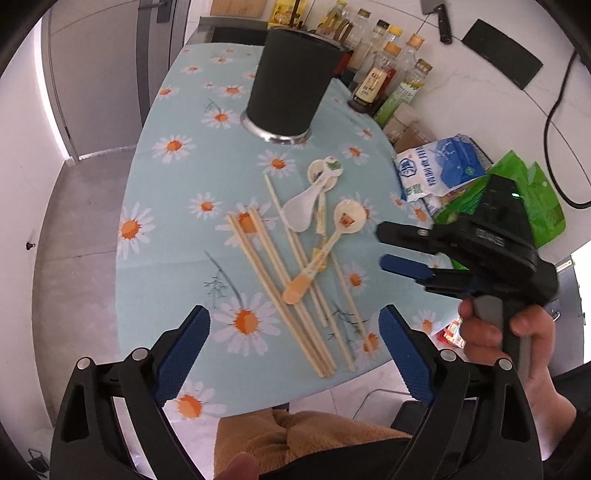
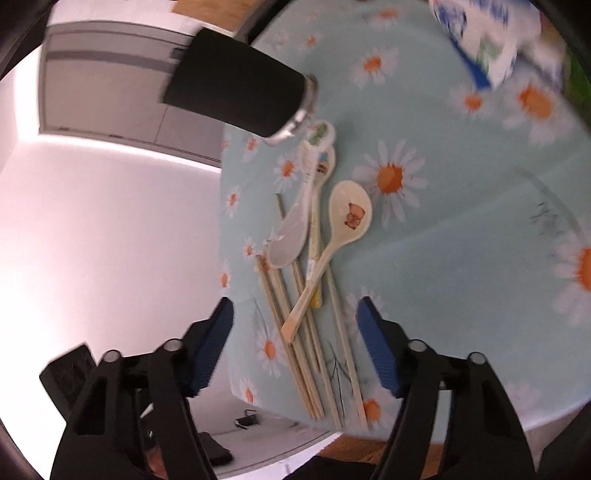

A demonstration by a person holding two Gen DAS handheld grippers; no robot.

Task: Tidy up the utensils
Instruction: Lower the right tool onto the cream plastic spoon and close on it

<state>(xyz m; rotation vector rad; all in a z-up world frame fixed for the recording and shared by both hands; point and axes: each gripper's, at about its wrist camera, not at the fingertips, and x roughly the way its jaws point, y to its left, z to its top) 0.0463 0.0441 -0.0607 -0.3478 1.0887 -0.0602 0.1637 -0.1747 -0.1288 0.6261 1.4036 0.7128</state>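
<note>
Several wooden chopsticks point(image 1: 269, 282) point(image 2: 306, 369) lie fanned on the daisy-print tablecloth point(image 1: 177, 258). Across them rests a cream spoon with a bear print point(image 1: 349, 218) point(image 2: 349, 212), beside a white spoon point(image 1: 299, 212) point(image 2: 290, 240) and a green-patterned spoon point(image 1: 328, 168) point(image 2: 321, 133). A tall black cup point(image 1: 291, 85) point(image 2: 236, 92) stands behind them. My left gripper point(image 1: 295, 325) hangs open above the near ends of the chopsticks. My right gripper point(image 1: 382, 245) point(image 2: 295, 310) is open just right of the spoons, its jaws straddling the bear spoon's handle tip and chopsticks without touching.
Sauce bottles point(image 1: 384, 66) line the back right edge. A blue-white bag point(image 1: 439, 166) and a green bag point(image 1: 535, 199) sit at the right. A cleaver point(image 1: 441, 18) hangs on the wall. A hand point(image 1: 491, 332) holds the right gripper. A brown cushion point(image 1: 295, 435) lies below the table edge.
</note>
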